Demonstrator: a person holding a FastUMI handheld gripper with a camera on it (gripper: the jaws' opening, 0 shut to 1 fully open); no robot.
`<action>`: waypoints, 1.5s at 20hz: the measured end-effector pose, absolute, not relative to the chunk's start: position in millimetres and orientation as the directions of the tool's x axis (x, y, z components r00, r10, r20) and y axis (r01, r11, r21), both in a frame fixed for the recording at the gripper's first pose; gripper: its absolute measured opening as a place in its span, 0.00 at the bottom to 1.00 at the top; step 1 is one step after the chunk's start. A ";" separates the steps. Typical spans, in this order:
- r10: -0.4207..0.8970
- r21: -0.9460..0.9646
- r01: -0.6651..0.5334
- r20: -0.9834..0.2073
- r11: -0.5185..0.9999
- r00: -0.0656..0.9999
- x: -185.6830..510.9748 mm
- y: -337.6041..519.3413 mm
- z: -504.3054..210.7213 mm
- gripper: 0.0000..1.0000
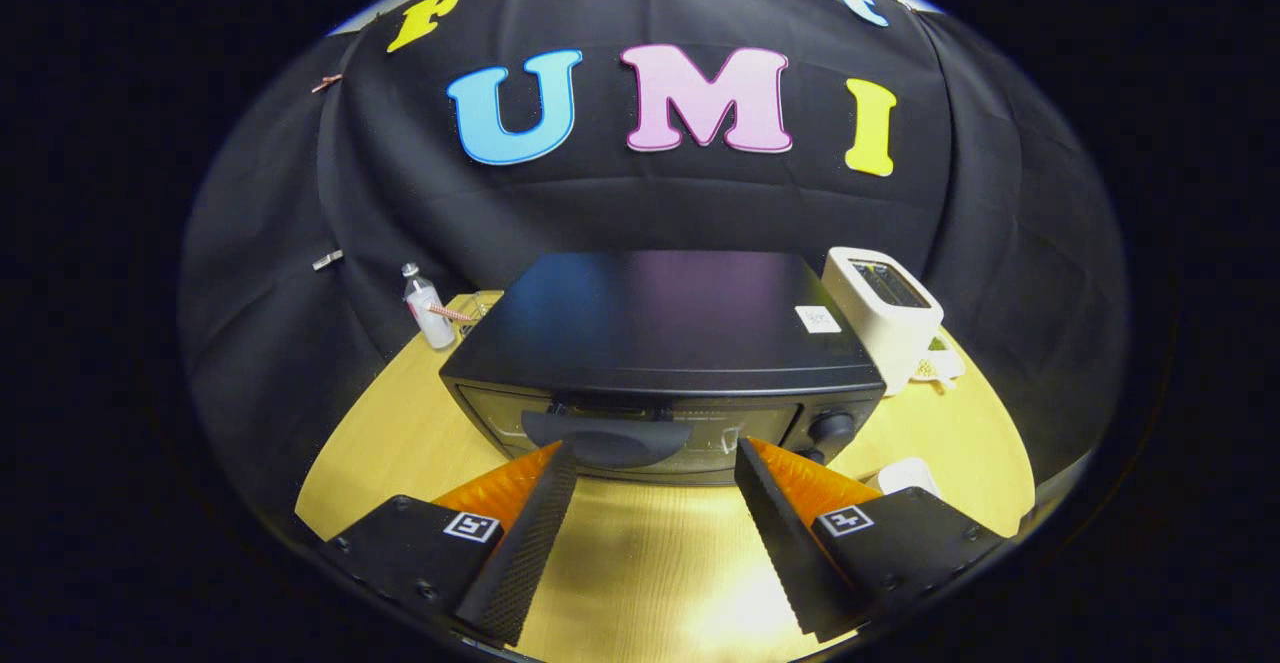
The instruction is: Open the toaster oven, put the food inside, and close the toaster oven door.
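We see our gripper [655, 453] as two wedge-shaped fingers [530, 533] with ribbed inner faces, each mounted on a black block studded with small screws and bearing a square black-and-white marker [471, 526].

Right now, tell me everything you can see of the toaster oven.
The toaster oven is a black box, glossy on top, with a small white sticker near its right rear corner. Its glass door is shut, the dark curved handle just beyond the open claw. A knob sits at right. It stands on the wooden table.
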State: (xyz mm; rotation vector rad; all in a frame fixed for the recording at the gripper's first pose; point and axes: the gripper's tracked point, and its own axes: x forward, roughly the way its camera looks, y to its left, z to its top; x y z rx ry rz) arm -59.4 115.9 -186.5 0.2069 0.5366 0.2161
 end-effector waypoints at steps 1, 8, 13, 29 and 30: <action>0.250 0.249 -0.146 -0.464 0.957 0.850 -61.0 109.0 -176.9 0.99; 0.212 0.285 -0.120 -0.319 0.951 0.924 -65.5 56.4 -86.6 0.99; 0.167 0.242 -0.119 -0.189 0.963 0.968 -74.2 12.7 -17.8 0.98; 0.137 0.221 -0.105 -0.134 0.970 0.982 -59.8 -51.0 4.9 0.98; 0.143 0.219 -0.110 -0.139 0.970 0.980 -59.0 -51.7 1.5 0.98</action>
